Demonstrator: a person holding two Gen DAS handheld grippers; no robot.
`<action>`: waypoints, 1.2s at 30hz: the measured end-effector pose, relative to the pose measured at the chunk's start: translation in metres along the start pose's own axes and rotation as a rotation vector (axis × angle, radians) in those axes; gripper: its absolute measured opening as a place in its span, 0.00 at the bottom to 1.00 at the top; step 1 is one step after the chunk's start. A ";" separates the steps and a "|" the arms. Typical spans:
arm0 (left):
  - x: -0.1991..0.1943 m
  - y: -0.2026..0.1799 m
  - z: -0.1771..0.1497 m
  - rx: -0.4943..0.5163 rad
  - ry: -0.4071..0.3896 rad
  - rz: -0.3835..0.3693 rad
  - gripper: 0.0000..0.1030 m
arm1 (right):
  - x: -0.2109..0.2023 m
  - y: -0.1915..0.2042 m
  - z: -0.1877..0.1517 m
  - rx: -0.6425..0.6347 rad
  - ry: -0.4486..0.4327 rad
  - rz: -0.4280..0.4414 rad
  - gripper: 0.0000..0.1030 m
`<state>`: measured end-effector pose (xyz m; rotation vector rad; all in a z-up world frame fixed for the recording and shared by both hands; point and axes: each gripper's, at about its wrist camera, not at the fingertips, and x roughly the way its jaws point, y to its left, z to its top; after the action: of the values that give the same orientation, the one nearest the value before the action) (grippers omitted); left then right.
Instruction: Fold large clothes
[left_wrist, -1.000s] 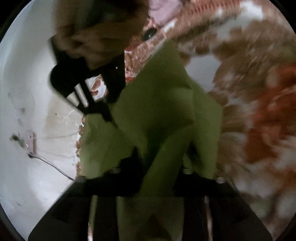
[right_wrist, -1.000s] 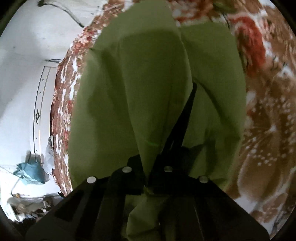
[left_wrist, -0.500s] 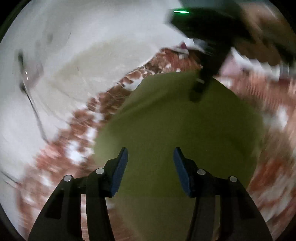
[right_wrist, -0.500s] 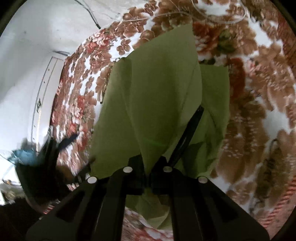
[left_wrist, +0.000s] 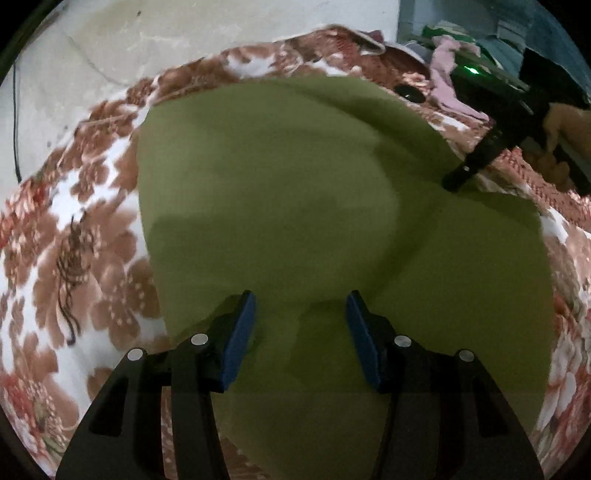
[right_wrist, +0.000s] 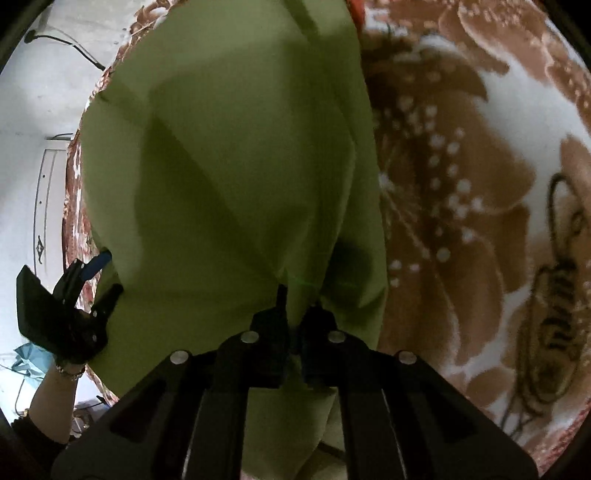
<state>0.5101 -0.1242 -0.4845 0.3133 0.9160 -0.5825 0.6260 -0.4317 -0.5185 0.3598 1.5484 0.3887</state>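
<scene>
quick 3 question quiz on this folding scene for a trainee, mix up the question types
1. True or false: the left gripper is clamped on the green cloth.
2. Which gripper pinches a fold of the cloth between its fingers?
A. the left gripper
B. the right gripper
C. neither
3. Fill in: the cloth lies on a blanket with a brown ____ print.

Key
1. False: its jaws stand apart over the cloth, with nothing between them.
2. B
3. flower
</scene>
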 end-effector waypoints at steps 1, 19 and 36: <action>0.001 0.004 -0.003 -0.005 0.003 0.000 0.50 | 0.002 -0.001 -0.001 -0.001 -0.002 0.005 0.05; -0.082 -0.016 0.009 -0.185 -0.052 -0.162 0.75 | -0.047 0.058 -0.054 -0.177 -0.122 -0.110 0.65; -0.092 -0.007 -0.033 -0.129 0.007 -0.118 0.81 | -0.060 -0.011 -0.085 -0.087 -0.159 -0.174 0.70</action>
<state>0.4414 -0.0829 -0.4287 0.1458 0.9786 -0.6282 0.5417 -0.4707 -0.4699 0.1825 1.3906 0.2835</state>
